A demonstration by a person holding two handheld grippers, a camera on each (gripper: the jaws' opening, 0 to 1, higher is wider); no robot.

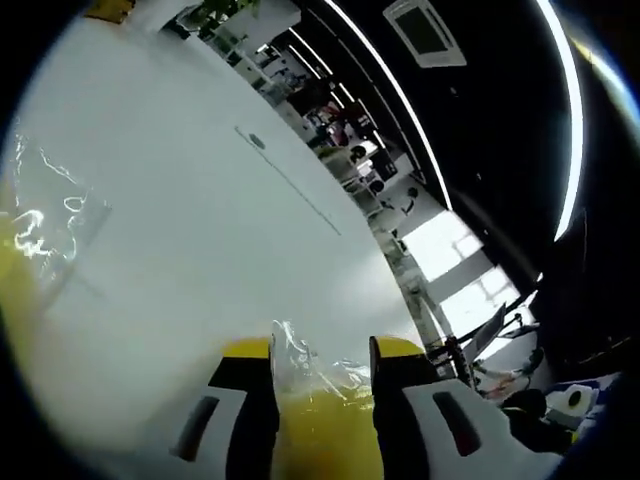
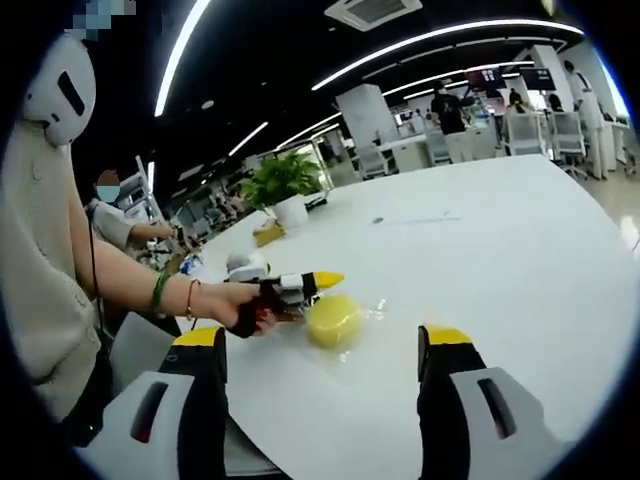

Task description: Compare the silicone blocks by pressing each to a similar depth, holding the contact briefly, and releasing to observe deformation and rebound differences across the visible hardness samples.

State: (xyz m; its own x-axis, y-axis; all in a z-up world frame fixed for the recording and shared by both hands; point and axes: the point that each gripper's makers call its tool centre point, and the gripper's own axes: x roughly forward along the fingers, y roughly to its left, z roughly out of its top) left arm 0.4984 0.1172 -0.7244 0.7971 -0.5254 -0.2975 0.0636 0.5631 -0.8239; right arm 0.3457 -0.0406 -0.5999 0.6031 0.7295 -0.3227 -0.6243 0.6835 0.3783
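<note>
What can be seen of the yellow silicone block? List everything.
The yellow silicone block looks rounded, soft and pale yellow with a matte surface, wrapped in clear crinkled plastic that catches the light. In the right gripper view it rests on the white table, with the left gripper at its upper left edge. In the left gripper view the block sits between that gripper's yellow-tipped fingers, film bunched above it. How hard it is being squeezed cannot be told.

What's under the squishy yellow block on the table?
A clear plastic wrap spreads under the yellow block on the white table. The block covers what lies directly beneath it.
</note>
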